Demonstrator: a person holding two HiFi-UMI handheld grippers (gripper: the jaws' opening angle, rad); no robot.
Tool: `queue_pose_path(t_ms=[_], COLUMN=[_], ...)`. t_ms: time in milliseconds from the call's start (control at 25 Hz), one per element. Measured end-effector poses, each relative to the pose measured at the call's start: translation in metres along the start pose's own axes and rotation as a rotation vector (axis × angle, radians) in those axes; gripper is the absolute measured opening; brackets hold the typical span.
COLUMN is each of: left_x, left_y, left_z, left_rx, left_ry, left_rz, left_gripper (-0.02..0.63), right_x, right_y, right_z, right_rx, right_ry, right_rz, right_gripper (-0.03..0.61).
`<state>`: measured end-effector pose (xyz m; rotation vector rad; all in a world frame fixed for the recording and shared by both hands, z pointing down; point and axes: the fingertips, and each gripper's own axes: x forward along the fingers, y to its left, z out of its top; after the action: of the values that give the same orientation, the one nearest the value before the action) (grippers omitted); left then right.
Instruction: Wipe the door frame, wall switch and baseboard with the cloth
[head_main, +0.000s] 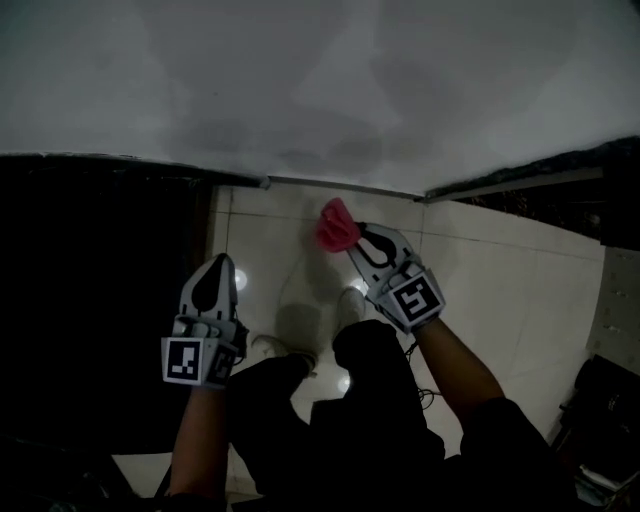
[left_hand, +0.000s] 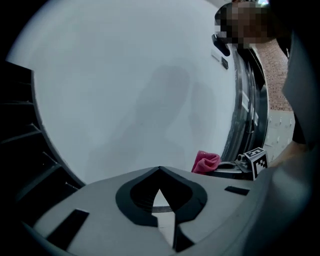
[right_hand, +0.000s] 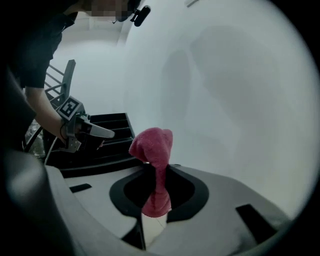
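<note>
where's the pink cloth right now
The pink cloth is clamped in the jaws of the right gripper, centre of the head view, close to the white wall and right of the left gripper.

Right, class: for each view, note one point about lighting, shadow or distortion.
Head view: dim, the left side nearly black, the cloth the one vivid colour. Left gripper view: fisheye curvature, black corners, faint shadows on the wall. Right gripper view: same black rim, wall bright, cloth in focus.
</note>
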<state>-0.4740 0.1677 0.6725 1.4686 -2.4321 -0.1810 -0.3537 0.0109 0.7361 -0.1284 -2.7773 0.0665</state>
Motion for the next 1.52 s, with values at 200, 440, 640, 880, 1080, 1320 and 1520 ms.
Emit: queue_pose_path(t_ms=[200,440,640,880,1080,1320,1520], left_x=[0.016,0.047,0.039,0.015,-0.003,0.006,0.025], left_y=[0.06,0.113,0.108,0.092,0.102,0.094,0.061], left_z=[-0.114,-0.224,-0.255,-0.249,-0.242,-0.244,-0.249], left_rx=[0.019,0.011,0.005,-0.017,-0.01,-0.001,0.059], left_ry=[-0.036,-0.086,-0.098,-0.024,-0.031,-0.047,-0.04], left_rz=[0.016,0.011,-0.064,-0.073,-0.065,-0.115,-0.233], left_gripper=[0.0,0.0,0.0,0.0,0.0,0.0,0.0], right_x=[0.097,0.219,0.309,0.391,0.4,0.381,0.347], right_y=[0.006,0.009,-0.001,-0.032,-0.056,-0.088,-0.114], right_z=[-0.103,-0.228,-0.3,-0.366,-0.391,-0.401,-0.403], right_rx=[-0.101,-0.087,-0.033,-0.022,0.047,0.153,0.158], right_ry=[0.019,0.052,0.085,0.167,0.186,0.181,0.176], right_rz=[0.107,0.188,0.167,-0.044,-0.209,-0.345,-0.371], right_gripper=[0.057,0.057,0.055,0.055,0.055,0.055,0.055])
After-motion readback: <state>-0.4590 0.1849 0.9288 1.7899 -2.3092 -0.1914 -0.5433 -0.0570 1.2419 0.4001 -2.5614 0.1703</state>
